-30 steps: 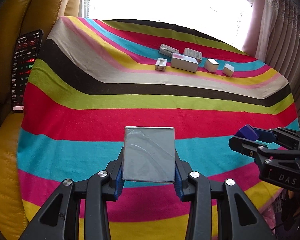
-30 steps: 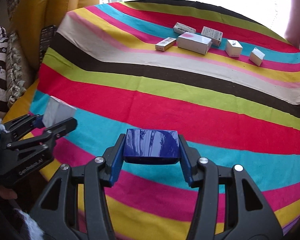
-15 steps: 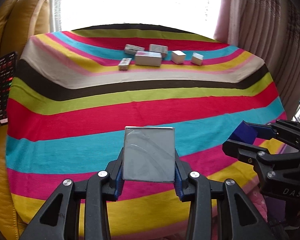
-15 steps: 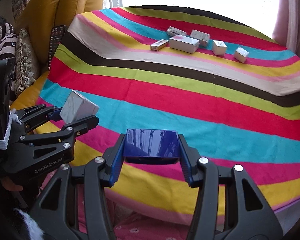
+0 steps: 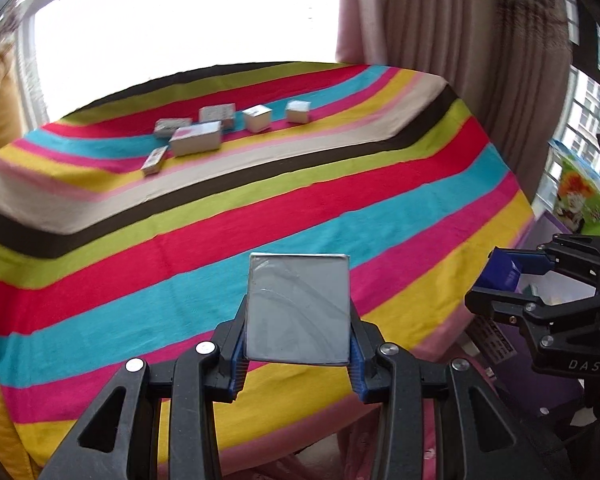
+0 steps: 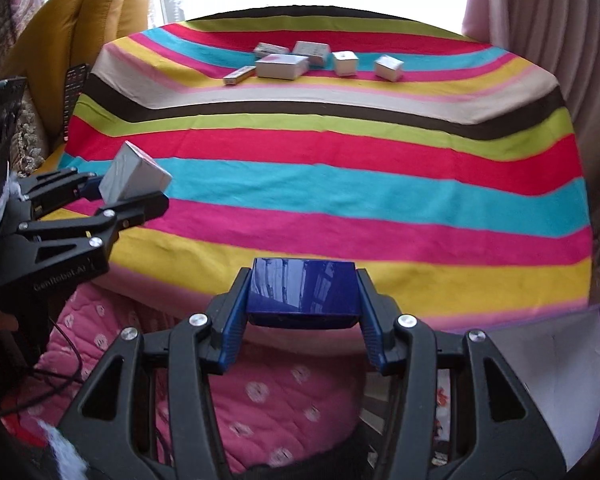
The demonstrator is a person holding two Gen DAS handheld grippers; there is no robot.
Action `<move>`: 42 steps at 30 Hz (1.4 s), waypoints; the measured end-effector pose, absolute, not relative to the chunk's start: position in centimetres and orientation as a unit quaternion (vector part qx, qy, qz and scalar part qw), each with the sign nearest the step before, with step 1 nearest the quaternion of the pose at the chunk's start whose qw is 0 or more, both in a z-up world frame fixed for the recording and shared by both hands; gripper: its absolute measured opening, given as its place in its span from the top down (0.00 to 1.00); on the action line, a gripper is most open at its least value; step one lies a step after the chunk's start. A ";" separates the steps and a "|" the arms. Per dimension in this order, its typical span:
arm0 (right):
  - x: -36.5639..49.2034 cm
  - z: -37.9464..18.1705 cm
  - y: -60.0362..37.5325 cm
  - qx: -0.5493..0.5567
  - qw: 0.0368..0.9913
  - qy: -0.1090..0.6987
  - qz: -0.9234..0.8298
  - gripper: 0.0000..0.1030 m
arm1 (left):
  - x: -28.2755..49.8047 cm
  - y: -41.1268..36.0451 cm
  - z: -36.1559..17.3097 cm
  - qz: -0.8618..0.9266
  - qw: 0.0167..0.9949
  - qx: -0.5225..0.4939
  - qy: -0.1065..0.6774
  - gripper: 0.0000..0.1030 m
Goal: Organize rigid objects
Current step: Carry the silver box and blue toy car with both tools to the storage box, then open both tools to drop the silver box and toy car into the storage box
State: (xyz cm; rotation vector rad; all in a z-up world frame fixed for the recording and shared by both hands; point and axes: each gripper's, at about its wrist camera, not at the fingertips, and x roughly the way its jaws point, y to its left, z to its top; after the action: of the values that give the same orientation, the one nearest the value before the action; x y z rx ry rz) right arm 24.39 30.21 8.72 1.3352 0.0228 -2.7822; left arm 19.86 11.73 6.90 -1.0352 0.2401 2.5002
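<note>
Striped multicoloured cloth (image 6: 340,184) covers table. Five small pale cardboard boxes (image 6: 282,66) clustered at far edge. Left gripper (image 5: 298,354) clamps flat grey rectangular box (image 5: 298,308) above near edge. Right gripper (image 6: 302,330) clamps glossy dark-blue box (image 6: 302,292), likewise aloft.

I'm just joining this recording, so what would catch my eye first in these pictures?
The striped cloth fills both views, with a cluster of small boxes at its far side. Up close, the left gripper clamps a grey box, and the right gripper clamps a glossy blue box near the cloth's near edge.
</note>
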 end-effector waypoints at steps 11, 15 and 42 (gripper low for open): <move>31.8 10.2 39.1 0.427 -0.074 -0.036 -0.901 0.48 | 22.5 22.0 10.3 0.860 0.354 -0.344 0.131 0.60; 35.0 10.7 42.2 0.416 -0.121 -0.051 -0.900 0.48 | 23.9 26.1 10.7 0.829 0.415 -0.350 0.133 0.60; 41.9 9.5 51.8 0.385 -0.269 -0.122 -0.874 0.24 | 27.5 37.0 8.4 0.767 0.508 -0.362 0.149 0.18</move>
State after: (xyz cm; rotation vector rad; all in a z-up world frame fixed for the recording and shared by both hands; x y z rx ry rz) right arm 41.91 51.84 9.46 1.4752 -0.4680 -3.3460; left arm 27.55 37.01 8.42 -0.8734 0.3602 1.8496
